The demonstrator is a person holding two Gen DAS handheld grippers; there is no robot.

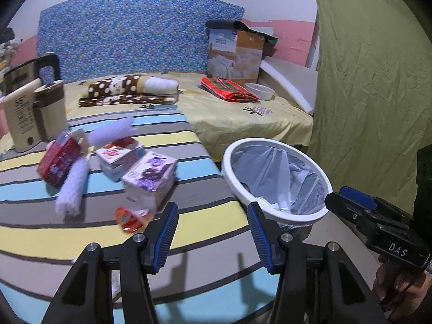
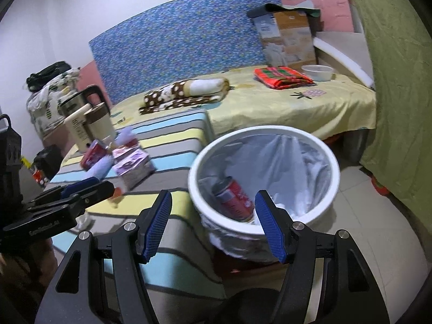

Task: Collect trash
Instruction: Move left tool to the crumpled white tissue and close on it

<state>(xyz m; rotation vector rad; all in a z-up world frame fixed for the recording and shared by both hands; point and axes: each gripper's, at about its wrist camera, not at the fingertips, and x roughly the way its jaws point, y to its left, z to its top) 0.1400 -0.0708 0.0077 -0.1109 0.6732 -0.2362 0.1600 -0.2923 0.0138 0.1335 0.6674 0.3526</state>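
Observation:
Trash lies on the striped table (image 1: 189, 229): a purple carton (image 1: 149, 179), a red-and-white carton (image 1: 118, 159), a red carton (image 1: 58, 163), crumpled white tissues (image 1: 73, 186) and a small orange wrapper (image 1: 129, 218). A white bin (image 1: 278, 178) with a clear liner stands off the table's right edge; a red can (image 2: 235, 198) lies inside it. My left gripper (image 1: 213, 237) is open and empty, above the table's front, right of the wrapper. My right gripper (image 2: 213, 224) is open and empty, just before the bin's (image 2: 263, 175) near rim.
A beige kettle (image 1: 35, 108) stands at the table's back left. Behind is a bed with a yellow sheet (image 1: 243, 113), a dotted blanket (image 1: 129, 90), a red cloth (image 1: 228, 89), a white bowl (image 1: 260, 90) and a cardboard box (image 1: 235, 52). A green curtain (image 1: 378, 81) hangs at right.

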